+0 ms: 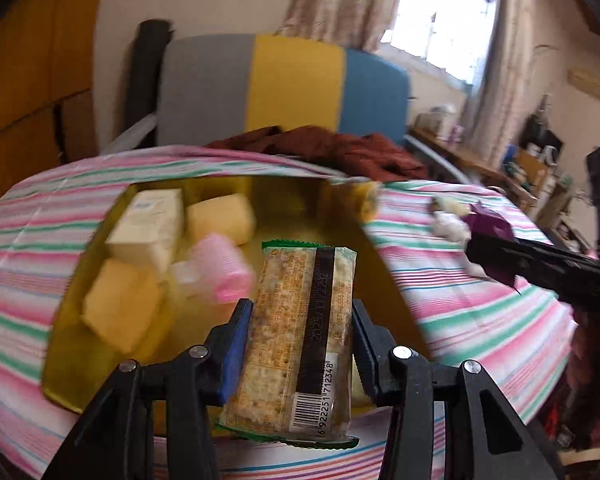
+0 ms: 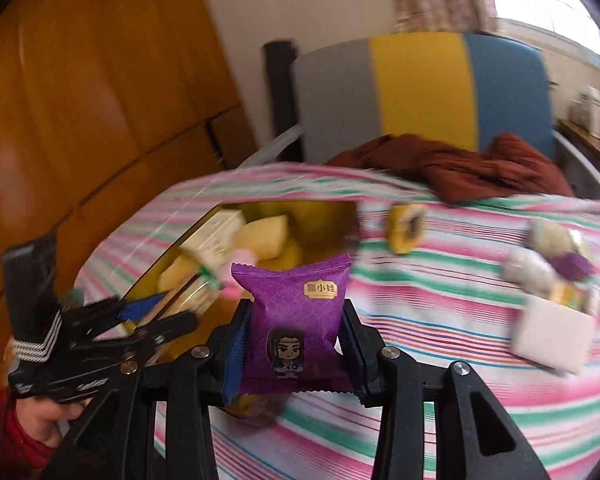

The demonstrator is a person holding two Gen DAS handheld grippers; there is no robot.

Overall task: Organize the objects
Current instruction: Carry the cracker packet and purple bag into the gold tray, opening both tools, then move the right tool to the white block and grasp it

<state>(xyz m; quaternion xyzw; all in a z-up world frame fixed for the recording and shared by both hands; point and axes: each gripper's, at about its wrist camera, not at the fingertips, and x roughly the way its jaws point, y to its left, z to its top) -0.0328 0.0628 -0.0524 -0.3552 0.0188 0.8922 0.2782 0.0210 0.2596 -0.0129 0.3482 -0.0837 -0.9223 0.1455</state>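
My left hand-held gripper (image 1: 300,336) clamps a clear cracker packet (image 1: 300,344) above the yellow box (image 1: 60,360), which already holds several items. My right hand-held gripper (image 2: 294,340) pinches a purple snack pouch (image 2: 296,320). More snacks (image 2: 548,288) lie on the striped tabletop (image 2: 460,380).
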